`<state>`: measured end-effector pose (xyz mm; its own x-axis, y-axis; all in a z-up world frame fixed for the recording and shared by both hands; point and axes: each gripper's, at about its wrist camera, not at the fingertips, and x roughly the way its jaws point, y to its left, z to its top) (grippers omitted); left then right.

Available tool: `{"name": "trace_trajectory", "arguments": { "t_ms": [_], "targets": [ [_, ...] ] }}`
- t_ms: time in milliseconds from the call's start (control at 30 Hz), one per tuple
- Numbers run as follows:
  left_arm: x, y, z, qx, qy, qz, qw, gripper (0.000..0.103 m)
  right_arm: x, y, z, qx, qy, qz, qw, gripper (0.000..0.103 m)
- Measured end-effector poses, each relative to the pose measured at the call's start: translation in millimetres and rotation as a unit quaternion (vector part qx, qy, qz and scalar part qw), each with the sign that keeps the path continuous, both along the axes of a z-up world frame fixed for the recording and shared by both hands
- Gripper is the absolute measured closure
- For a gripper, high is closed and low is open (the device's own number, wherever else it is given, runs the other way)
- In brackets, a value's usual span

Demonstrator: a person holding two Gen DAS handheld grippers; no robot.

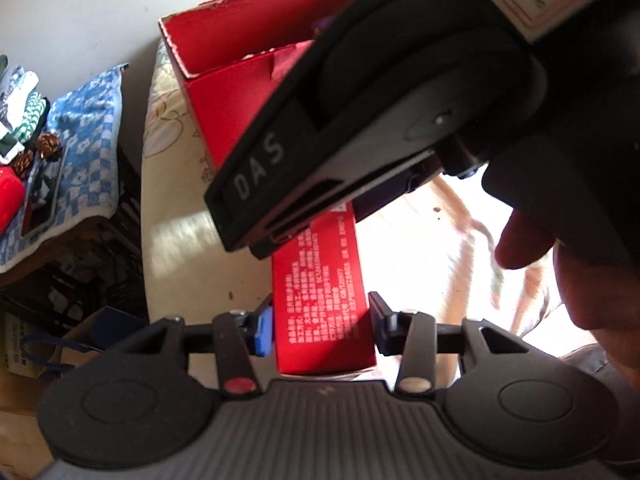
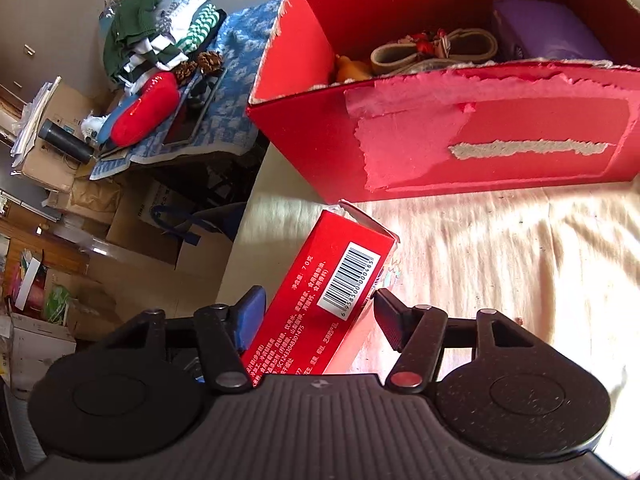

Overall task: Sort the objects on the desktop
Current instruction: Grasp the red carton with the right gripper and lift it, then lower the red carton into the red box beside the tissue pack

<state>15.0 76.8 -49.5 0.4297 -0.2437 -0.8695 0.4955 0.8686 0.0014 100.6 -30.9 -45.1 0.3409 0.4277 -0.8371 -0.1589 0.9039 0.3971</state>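
Task's thing: small red carton (image 1: 320, 280), printed side up, lying on the cream-covered counter (image 2: 500, 260), just short of the big red box (image 2: 480, 148).
Long axis: runs near to far, near end at the cameras, opened flap end pointing toward the box wall; leaning a little to the right in the right wrist view.
Left hand-held gripper (image 1: 322, 330): narrow, blue pad and black pad both pressed on the carton's long sides at its near end. Reads as a grip.
Right hand-held gripper (image 2: 316, 304): straddling the same carton further along, by the barcode; blue pad against the left side, black pad just off the right edge. Judged not clamped, jaws moderately wide.
Nearer hand: both right on it, left at the near end, right ahead of it toward the box.
Key relation: box opening lies beyond the carton's far end and higher than it, so a lift over the torn front wall and a push away looks like what is called for.
Box contents: purple pack (image 2: 552, 32) at the far right, a tan strap beside it; free room seemingly at the left.
Hidden: carton's middle covered in the left wrist view by the right hand-held gripper's body; near end lost under the housing in the right wrist view.
Hard to make out: counter to the right blown out by sunlight; a thumb (image 1: 520, 240) in shadow at the right edge.
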Motion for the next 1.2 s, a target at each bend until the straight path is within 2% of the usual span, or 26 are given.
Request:
{"name": "trace_trajectory", "arguments": {
  "t_ms": [133,300,467,600,733,833,1033,1200],
  "targets": [
    [-7.2,-2.1,26.6,-0.023,-0.017,-0.012,0.9995,0.057,-8.3,-13.4,29.5,0.018,-0.029,-0.006,0.999,0.041],
    [-17.0,-8.4,71.0,-0.04,-0.066,-0.029,0.9966,0.054,-18.2,-31.0,72.8,0.04,-0.083,-0.01,0.996,0.041],
    [-10.8,-24.3,109.8,-0.036,-0.128,-0.04,0.9904,0.054,-9.8,-54.2,107.2,0.068,-0.139,-0.026,0.988,0.041],
    [11.1,-41.9,128.3,-0.025,-0.165,-0.048,0.9848,0.053,15.2,-79.4,114.1,0.107,-0.154,-0.05,0.981,0.041],
    [44.8,-61.8,133.8,0.004,-0.192,-0.055,0.9799,0.053,51.4,-107.4,104.5,0.159,-0.154,-0.081,0.972,0.043],
    [83.0,-77.4,130.4,0.03,-0.192,-0.063,0.9789,0.053,80.7,-120.8,87.6,0.175,-0.16,-0.111,0.965,0.043],
    [153.6,-106.3,86.8,0.1,-0.171,-0.081,0.9767,0.053,122.5,-127.1,43.7,0.183,-0.15,-0.139,0.961,0.047],
    [182.6,-116.3,49.7,0.165,-0.162,-0.081,0.9696,0.052,143.7,-134.8,7.9,0.249,-0.116,-0.152,0.949,0.052]
  ]
}}
